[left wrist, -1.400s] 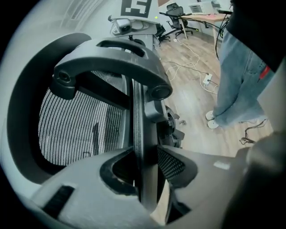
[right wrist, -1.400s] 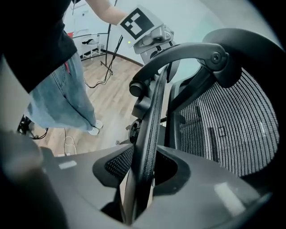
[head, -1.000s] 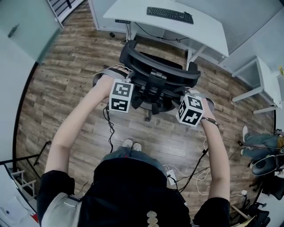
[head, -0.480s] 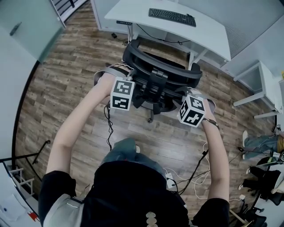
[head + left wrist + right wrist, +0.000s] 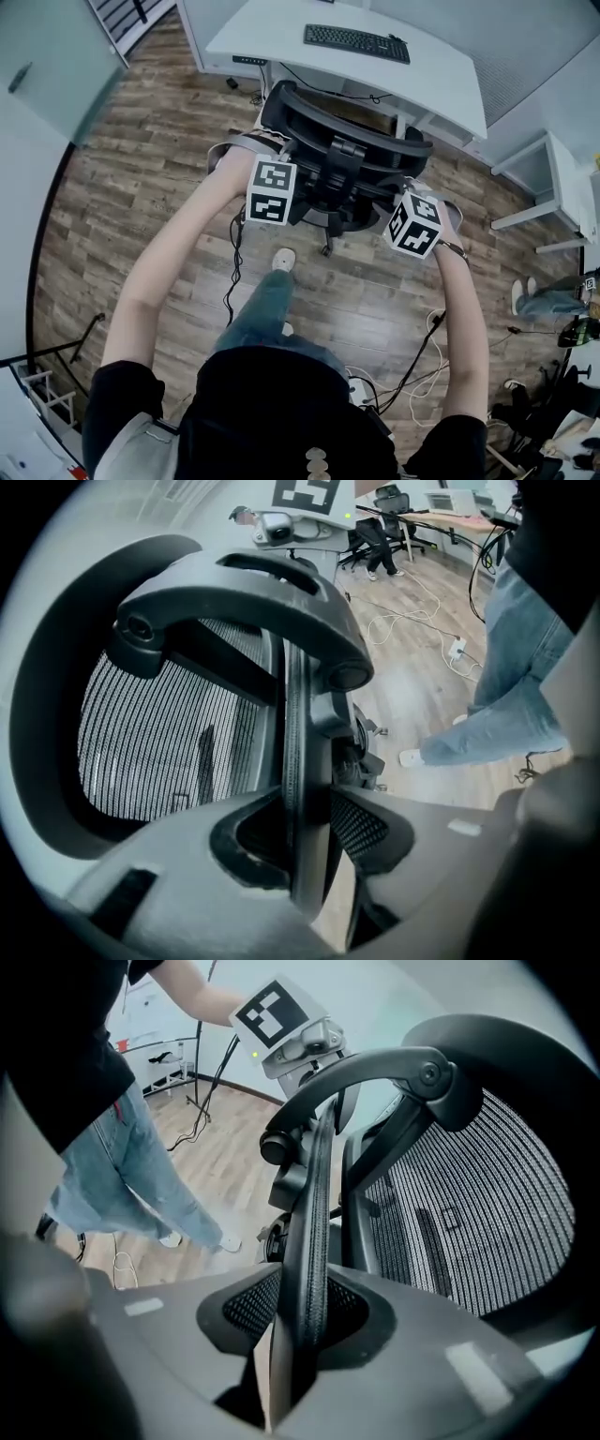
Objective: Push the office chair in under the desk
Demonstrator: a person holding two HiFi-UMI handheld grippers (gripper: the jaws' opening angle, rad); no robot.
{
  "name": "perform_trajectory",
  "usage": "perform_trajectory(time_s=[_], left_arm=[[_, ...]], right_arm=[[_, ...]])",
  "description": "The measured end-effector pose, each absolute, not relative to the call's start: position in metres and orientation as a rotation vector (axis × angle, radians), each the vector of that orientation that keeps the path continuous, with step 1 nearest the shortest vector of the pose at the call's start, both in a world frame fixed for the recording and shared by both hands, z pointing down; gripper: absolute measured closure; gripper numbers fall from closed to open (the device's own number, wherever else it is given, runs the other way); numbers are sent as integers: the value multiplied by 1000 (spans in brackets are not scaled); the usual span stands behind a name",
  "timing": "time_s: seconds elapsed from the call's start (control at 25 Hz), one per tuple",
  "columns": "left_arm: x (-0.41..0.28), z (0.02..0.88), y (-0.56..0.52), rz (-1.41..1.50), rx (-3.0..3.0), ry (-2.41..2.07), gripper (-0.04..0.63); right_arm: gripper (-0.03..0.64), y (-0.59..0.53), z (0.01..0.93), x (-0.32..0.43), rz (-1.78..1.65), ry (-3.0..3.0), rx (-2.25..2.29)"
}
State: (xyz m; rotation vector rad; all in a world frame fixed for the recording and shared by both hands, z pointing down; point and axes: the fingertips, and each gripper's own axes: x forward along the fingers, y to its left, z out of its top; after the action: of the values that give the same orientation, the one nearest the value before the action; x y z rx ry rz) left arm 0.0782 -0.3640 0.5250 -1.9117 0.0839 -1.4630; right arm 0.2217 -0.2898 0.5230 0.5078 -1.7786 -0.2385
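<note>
Left gripper [image 5: 302,855] and right gripper [image 5: 298,1335]: jaws of each part-closed, pinching the left and right rims of the mesh backrest [image 5: 347,150]. The two-sided hold likely stops the office chair [image 5: 333,202] swivelling under push. Chair stands at the near edge of the white desk [image 5: 281,37], not yet fully under.

Even soft light, fisheye edges, dark vignette

floor [image 5: 141,187]: brown wood planks | upper centre: white desk [image 5: 281,28] stands on it, black keyboard [image 5: 356,43] flat on the desktop | centre: black office chair [image 5: 349,159] on the floor, just in front of the desk | lower right: loose cables [image 5: 434,325], white power strip [image 5: 361,382] | right edge: small white table [image 5: 553,173]
</note>
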Motion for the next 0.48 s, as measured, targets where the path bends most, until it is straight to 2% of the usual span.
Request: perform_trajectory(time_s=[0.48], left_arm=[[122,523,-498,-1427,-1933,39,460]], right_arm=[[502,-427,525,266,-195,-1749,545]])
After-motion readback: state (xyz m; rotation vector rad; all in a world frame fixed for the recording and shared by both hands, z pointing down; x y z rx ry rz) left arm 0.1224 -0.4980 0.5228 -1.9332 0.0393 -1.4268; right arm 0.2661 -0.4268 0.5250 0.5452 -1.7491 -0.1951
